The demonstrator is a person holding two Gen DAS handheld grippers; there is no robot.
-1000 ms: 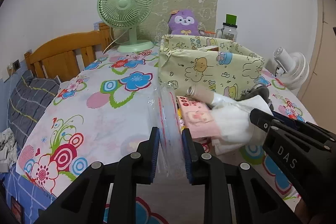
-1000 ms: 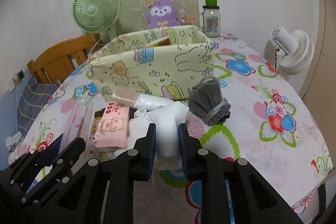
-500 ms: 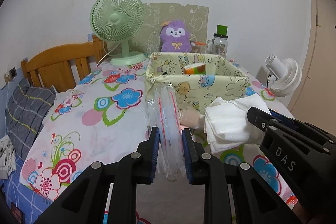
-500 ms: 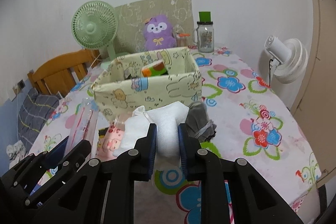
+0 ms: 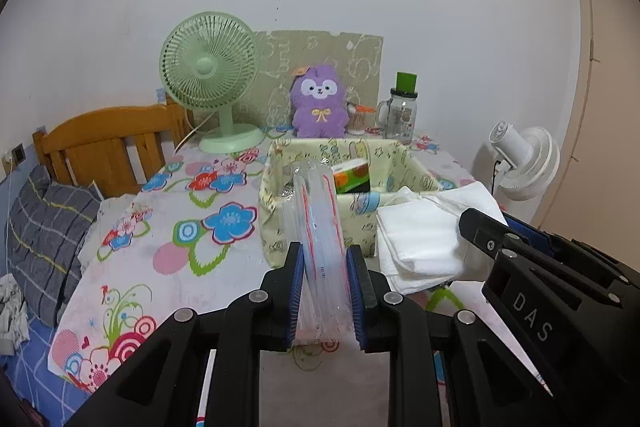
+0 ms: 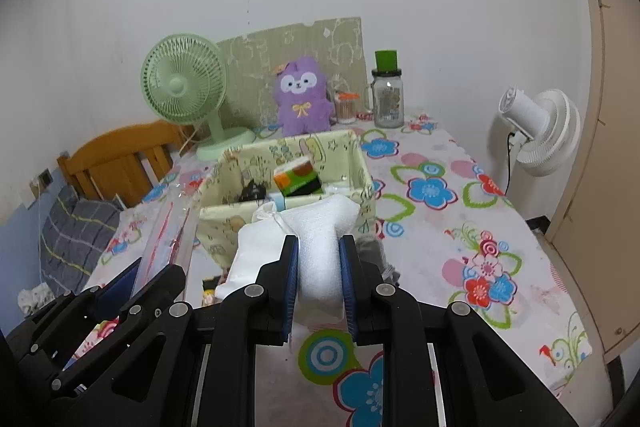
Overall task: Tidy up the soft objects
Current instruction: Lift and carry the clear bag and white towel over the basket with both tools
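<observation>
My left gripper (image 5: 323, 259) is shut on a clear plastic packet with red lines (image 5: 318, 227) and holds it up in front of the yellow fabric storage box (image 5: 276, 183). My right gripper (image 6: 318, 259) is shut on a folded white cloth (image 6: 320, 227), held above the table just before the same box (image 6: 362, 163). The box holds an orange and green tissue pack (image 6: 298, 181) and a dark item (image 6: 252, 191). The white cloth (image 5: 424, 231) and the right gripper also show in the left wrist view. A grey cloth (image 6: 372, 251) lies on the table behind the right fingers.
A green desk fan (image 5: 208, 67), a purple plush toy (image 5: 318, 103) and a green-lidded jar (image 5: 402, 111) stand at the table's back by the wall. A white fan (image 6: 540, 131) stands at the right. A wooden bed frame (image 5: 104, 139) and grey pillow (image 5: 48, 227) lie left.
Both grippers have risen with their loads and now look down into the box from above. The pink packet and small bottle on the table have dropped out of sight.
</observation>
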